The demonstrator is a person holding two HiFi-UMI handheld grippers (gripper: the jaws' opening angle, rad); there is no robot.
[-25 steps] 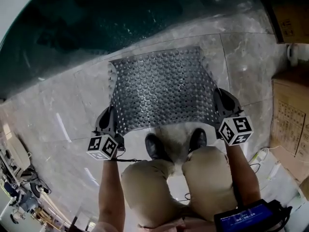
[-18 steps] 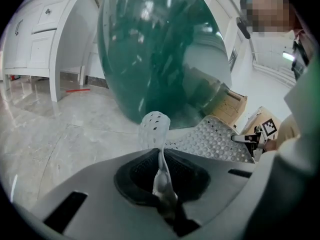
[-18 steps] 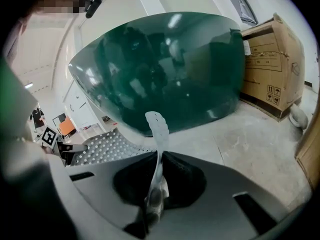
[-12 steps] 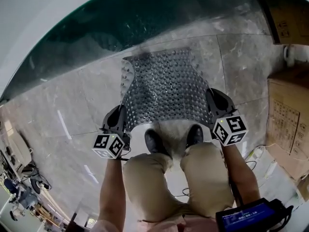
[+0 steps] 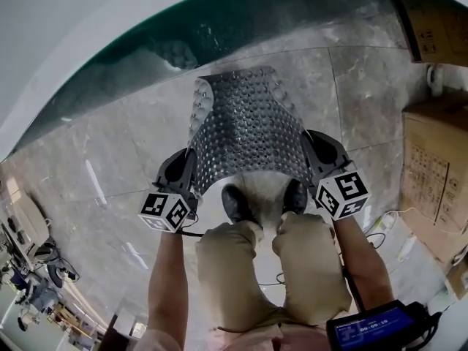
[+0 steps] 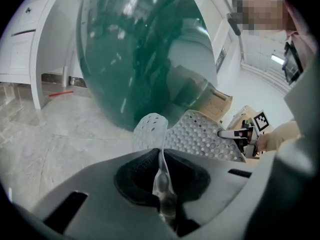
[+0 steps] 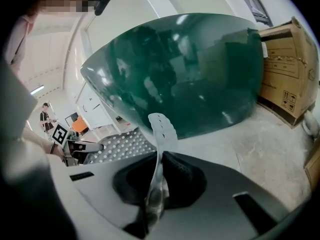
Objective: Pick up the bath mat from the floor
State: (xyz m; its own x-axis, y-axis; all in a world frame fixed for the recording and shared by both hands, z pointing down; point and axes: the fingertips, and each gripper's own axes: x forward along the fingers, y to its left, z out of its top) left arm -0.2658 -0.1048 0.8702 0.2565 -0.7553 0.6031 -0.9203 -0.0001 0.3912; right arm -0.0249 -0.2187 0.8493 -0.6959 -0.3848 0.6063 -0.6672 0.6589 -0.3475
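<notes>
The bath mat [image 5: 248, 130], a translucent grey sheet covered in round bumps, hangs between my two grippers above the marble floor. My left gripper [image 5: 191, 172] is shut on its near left corner, and my right gripper [image 5: 306, 159] is shut on its near right corner. In the left gripper view the mat's thin edge [image 6: 161, 166] is pinched between the dark pads, and a curled flap [image 6: 151, 129] rises beyond them. In the right gripper view the mat's edge [image 7: 156, 184] is clamped the same way, with a perforated flap [image 7: 162, 126] standing up. The mat's far end droops toward the tub.
A large dark green tub [image 5: 124, 57] with a white rim curves across the back. Cardboard boxes [image 5: 435, 167] stand at the right. The person's shoes [image 5: 235, 203] and knees are just below the mat. Cables [image 5: 387, 225] lie on the floor at right, clutter at lower left.
Both grippers have moved inward and upward with the mat, which has narrowed and lifted off the floor. The view has tilted, showing more of the tub's white rim.
</notes>
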